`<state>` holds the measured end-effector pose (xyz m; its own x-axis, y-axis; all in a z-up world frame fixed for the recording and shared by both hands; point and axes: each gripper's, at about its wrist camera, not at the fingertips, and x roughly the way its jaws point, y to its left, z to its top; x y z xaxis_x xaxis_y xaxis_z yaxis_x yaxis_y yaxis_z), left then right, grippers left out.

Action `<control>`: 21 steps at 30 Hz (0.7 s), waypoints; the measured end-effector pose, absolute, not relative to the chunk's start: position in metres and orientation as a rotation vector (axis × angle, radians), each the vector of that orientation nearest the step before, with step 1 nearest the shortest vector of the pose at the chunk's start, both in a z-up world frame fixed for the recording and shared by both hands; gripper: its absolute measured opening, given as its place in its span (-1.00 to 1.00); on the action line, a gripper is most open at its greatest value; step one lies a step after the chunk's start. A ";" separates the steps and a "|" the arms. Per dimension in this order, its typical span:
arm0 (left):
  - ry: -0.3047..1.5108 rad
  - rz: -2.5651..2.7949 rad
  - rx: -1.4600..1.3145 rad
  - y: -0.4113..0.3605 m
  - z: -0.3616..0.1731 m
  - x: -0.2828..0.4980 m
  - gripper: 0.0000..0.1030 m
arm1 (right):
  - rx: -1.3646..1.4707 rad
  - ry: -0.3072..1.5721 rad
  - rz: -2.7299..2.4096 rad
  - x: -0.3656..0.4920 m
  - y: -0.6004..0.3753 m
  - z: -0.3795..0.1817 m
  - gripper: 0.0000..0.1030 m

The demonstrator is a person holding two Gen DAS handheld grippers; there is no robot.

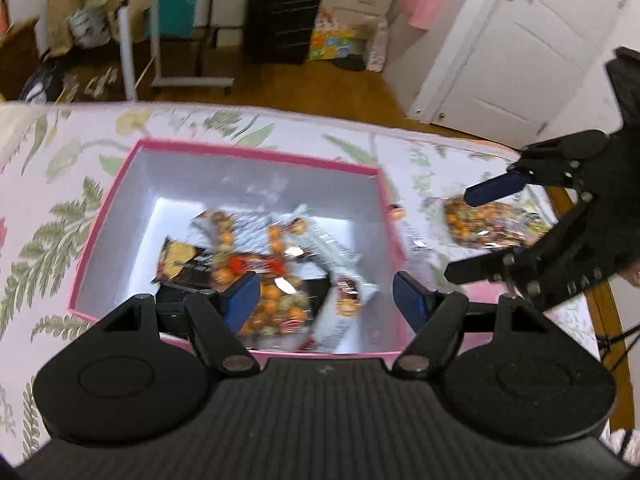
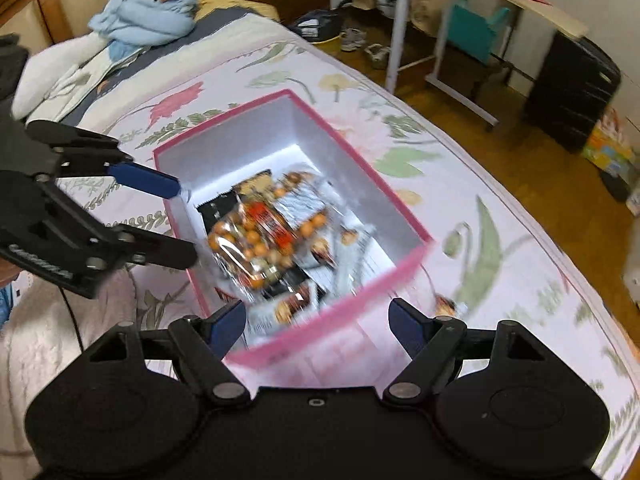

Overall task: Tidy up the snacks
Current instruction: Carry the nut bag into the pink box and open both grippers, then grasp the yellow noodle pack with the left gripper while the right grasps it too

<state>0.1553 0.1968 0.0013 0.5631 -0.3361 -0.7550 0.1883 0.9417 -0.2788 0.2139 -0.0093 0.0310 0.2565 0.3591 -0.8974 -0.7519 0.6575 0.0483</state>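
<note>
A pink box [image 1: 256, 155] [image 2: 400, 276] with white inner walls sits on the floral bedspread and holds several snack packets [image 1: 256, 264] [image 2: 268, 236], some with orange balls and some silver. My left gripper [image 1: 328, 300] [image 2: 178, 220] hovers over the box's near side, open, with nothing pressed between its blue pads. To the right of the box my right gripper [image 1: 476, 228] [image 2: 318, 326] stands open above the box's corner. One bag of orange snacks [image 1: 492, 228] [image 2: 444, 304] lies on the bedspread just outside the box, below the right gripper and untouched.
The bed's edge [image 1: 440, 136] drops to a wooden floor [image 1: 320, 84]. Beyond it stand a white door [image 1: 512, 52], a black suitcase [image 1: 284, 16] and a rolling table [image 2: 440, 20]. A blue plush goose [image 2: 148, 16] and a pillow [image 2: 52, 72] lie at the bed's head.
</note>
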 end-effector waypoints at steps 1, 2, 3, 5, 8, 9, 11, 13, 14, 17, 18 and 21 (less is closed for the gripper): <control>0.916 -0.323 -0.167 0.190 0.007 0.152 0.41 | -0.419 1.068 0.776 0.214 -0.020 0.034 0.60; 0.910 -0.334 -0.163 0.185 0.011 0.149 0.40 | -0.404 1.077 0.757 0.215 -0.029 0.034 0.60; 0.903 -0.348 -0.159 0.177 0.015 0.147 0.39 | -0.389 1.086 0.742 0.216 -0.040 0.035 0.60; 0.903 -0.374 -0.157 0.161 0.021 0.143 0.39 | -0.364 1.077 0.726 0.216 -0.062 0.033 0.60; 0.915 -0.412 -0.172 0.132 0.024 0.145 0.38 | -0.347 1.013 0.682 0.213 -0.105 0.034 0.60; 0.919 -0.429 -0.174 0.121 0.024 0.147 0.38 | -0.343 1.003 0.664 0.212 -0.120 0.034 0.60; 0.926 -0.458 -0.184 0.100 0.022 0.151 0.37 | -0.319 1.006 0.609 0.216 -0.151 0.033 0.60; 0.934 -0.491 -0.200 0.077 0.018 0.157 0.35 | -0.287 1.005 0.562 0.220 -0.182 0.031 0.60; 0.939 -0.504 -0.208 0.066 0.015 0.158 0.35 | -0.268 0.999 0.540 0.222 -0.197 0.029 0.60; 0.965 -0.537 -0.241 0.033 0.002 0.166 0.35 | -0.216 1.010 0.478 0.227 -0.235 0.017 0.60; 0.968 -0.546 -0.247 0.023 -0.003 0.168 0.35 | -0.203 1.020 0.455 0.230 -0.247 0.012 0.60; 0.984 -0.557 -0.257 -0.010 -0.020 0.176 0.35 | -0.148 1.054 0.379 0.240 -0.283 -0.010 0.56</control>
<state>0.1757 -0.0098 -0.0198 0.4291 -0.5530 -0.7142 0.3274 0.8322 -0.4476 0.2404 -0.2833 -0.0101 0.4365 0.2333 -0.8689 -0.3730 0.9258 0.0612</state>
